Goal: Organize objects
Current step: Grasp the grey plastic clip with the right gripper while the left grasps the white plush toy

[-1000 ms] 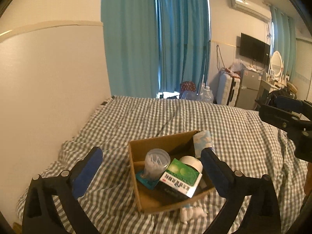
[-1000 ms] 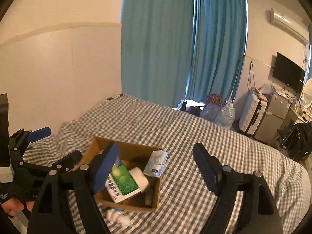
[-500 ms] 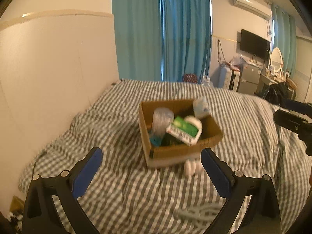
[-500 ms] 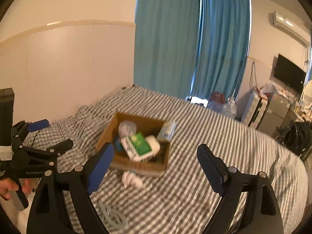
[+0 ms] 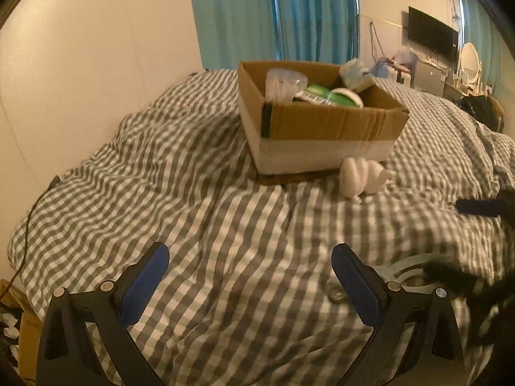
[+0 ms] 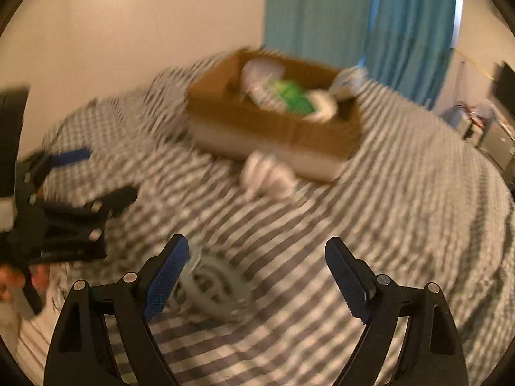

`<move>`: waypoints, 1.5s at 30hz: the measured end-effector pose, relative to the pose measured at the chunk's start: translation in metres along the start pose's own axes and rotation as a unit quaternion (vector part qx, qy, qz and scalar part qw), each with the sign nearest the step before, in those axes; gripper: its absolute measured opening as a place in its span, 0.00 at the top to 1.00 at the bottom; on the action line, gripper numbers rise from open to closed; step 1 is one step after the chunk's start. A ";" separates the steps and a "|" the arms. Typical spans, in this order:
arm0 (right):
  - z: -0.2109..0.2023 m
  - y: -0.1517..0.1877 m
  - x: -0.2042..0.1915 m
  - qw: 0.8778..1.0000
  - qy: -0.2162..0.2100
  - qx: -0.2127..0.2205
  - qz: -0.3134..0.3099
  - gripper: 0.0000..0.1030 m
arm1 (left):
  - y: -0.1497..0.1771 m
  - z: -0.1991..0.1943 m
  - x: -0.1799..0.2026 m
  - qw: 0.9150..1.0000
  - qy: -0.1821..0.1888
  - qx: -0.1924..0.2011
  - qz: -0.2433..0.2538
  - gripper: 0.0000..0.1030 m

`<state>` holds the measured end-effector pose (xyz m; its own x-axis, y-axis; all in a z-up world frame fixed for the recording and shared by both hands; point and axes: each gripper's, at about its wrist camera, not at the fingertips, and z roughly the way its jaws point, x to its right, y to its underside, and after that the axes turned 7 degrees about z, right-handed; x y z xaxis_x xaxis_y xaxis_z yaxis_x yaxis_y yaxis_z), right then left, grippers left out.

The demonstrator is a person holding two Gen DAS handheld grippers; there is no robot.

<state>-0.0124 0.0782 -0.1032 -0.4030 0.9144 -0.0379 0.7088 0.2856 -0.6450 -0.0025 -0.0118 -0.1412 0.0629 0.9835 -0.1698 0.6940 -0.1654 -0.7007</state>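
A brown cardboard box point(image 5: 322, 122) point(image 6: 273, 125) stands on the checked bedspread, with a clear plastic tub point(image 5: 283, 85), a green packet point(image 5: 318, 95), a white jar point(image 5: 346, 95) and a tissue pack point(image 5: 355, 74) inside. Against its front lies a small white bundle point(image 5: 363, 177) point(image 6: 267, 177). A coiled white cable point(image 5: 415, 267) point(image 6: 215, 280) lies on the bed by my right gripper's left finger. My left gripper point(image 5: 251, 280) point(image 6: 96, 177) hangs open low over bare bedspread. My right gripper point(image 6: 257, 276) point(image 5: 463, 241) is open too, nothing between its fingers. The right wrist view is blurred.
The grey-checked bedspread point(image 5: 193, 193) is rumpled, with a plain wall point(image 5: 96, 64) at its left. Teal curtains point(image 5: 273, 16) hang behind the box. A television point(image 5: 433, 37) and furniture stand at the far right. A hand point(image 6: 13, 280) holds the left gripper's grip.
Both grippers have sunk towards the bed, so the box now sits higher in each view and is seen from its side. The coiled cable has come into view.
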 end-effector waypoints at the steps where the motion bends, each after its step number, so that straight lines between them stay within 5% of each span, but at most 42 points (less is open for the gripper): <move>1: 0.009 0.005 -0.006 1.000 -0.012 -0.014 -0.011 0.15 | 0.002 0.003 -0.004 1.000 0.006 -0.004 -0.008 0.00; 5: 0.039 0.016 -0.026 0.997 -0.033 -0.058 -0.043 0.15 | 0.004 0.009 -0.014 0.999 0.024 -0.008 -0.031 0.00; 13: 0.060 0.024 -0.039 0.995 0.014 -0.066 -0.070 0.16 | 0.007 0.019 -0.020 0.998 0.039 -0.024 -0.053 0.00; 21: 0.047 0.016 -0.023 0.998 0.022 -0.048 -0.034 0.46 | 0.009 0.020 -0.022 0.997 0.038 -0.028 -0.063 0.00; 26: 0.029 0.014 -0.006 0.999 0.022 -0.030 -0.004 0.48 | 0.007 0.022 -0.019 0.997 0.038 -0.034 -0.065 0.00; 35: -0.015 -0.008 0.054 0.996 0.056 0.027 0.058 0.48 | -0.036 0.028 0.036 0.996 0.079 -0.021 -0.020 0.00; 45: -0.012 -0.023 0.121 0.990 0.083 0.051 0.106 0.48 | -0.079 0.086 0.103 0.994 0.098 -0.040 0.004 0.00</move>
<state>-0.0703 0.1858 -0.0838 -0.1444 0.9877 -0.0607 0.7021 0.0590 -0.7096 -0.1127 0.0959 -0.1625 0.2022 0.9789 -0.0312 0.7469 -0.1747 -0.6416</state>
